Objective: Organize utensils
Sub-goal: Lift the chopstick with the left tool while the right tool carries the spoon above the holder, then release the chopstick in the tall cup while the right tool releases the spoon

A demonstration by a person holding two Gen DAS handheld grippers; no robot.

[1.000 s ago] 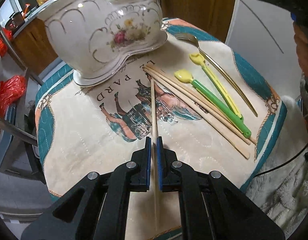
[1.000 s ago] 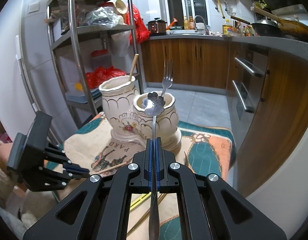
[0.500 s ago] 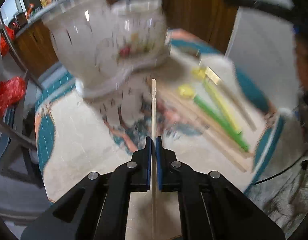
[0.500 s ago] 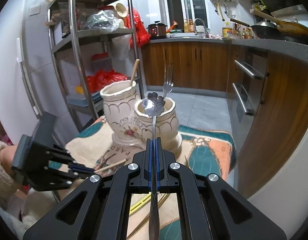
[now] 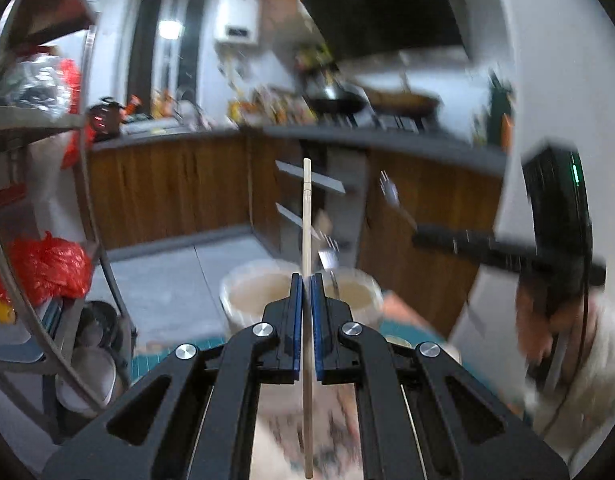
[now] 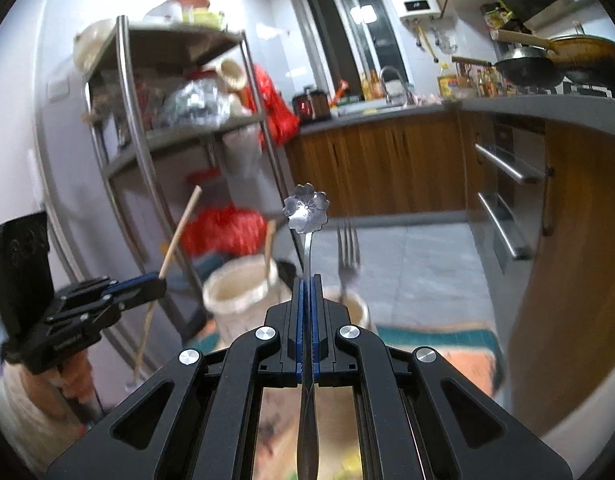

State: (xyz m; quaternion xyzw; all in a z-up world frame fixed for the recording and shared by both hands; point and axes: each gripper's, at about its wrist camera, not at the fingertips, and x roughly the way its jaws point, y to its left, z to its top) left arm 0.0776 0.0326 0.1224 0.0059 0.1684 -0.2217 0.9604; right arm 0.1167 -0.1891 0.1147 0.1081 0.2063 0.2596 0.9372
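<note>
My left gripper (image 5: 306,280) is shut on a wooden chopstick (image 5: 306,216), held upright above the two-part cream ceramic holder (image 5: 251,292). It also shows in the right wrist view (image 6: 145,282), with the chopstick (image 6: 179,232) tilted. My right gripper (image 6: 306,280) is shut on a silver spoon with a flower-shaped bowl (image 6: 306,212), raised above the holder (image 6: 235,292). A fork (image 6: 347,248) stands in the holder's right cup and a chopstick (image 6: 268,248) in its left cup. The view is motion-blurred.
A metal shelf rack (image 6: 147,152) with red bags stands left of the table. Wooden kitchen cabinets (image 6: 387,160) and a counter with pans lie behind. The patterned table mat (image 6: 447,344) shows below the holder.
My left gripper has lifted the chopstick off the mat and tipped it upright over the holder. My right gripper has risen with the spoon and tilted up.
</note>
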